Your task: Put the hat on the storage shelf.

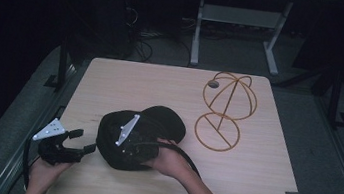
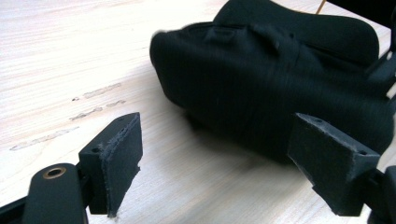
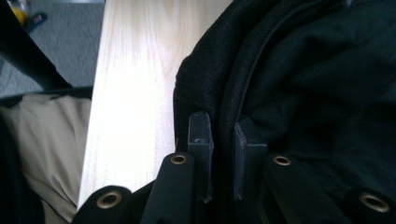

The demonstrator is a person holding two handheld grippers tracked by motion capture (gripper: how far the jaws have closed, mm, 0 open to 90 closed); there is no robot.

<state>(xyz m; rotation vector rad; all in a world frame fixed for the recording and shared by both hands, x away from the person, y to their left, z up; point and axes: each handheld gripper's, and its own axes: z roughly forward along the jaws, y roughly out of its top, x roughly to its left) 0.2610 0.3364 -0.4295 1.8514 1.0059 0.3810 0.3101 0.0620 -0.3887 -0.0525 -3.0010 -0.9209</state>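
While lying near the front-left of the one wooden table [image 1: 259,184], was pinched at its rim: one black cap [image 1: 157,120], clamped by the right gripper [image 3: 220,158]. Hovered just beside it with jaws spread and empty, the left gripper [image 1: 81,141]. Stood well apart, one wire hat stand [image 1: 226,109].

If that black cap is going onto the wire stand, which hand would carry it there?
Probably the right: the right gripper is already clamped on the cap, nearer the wire stand. The left gripper is open.
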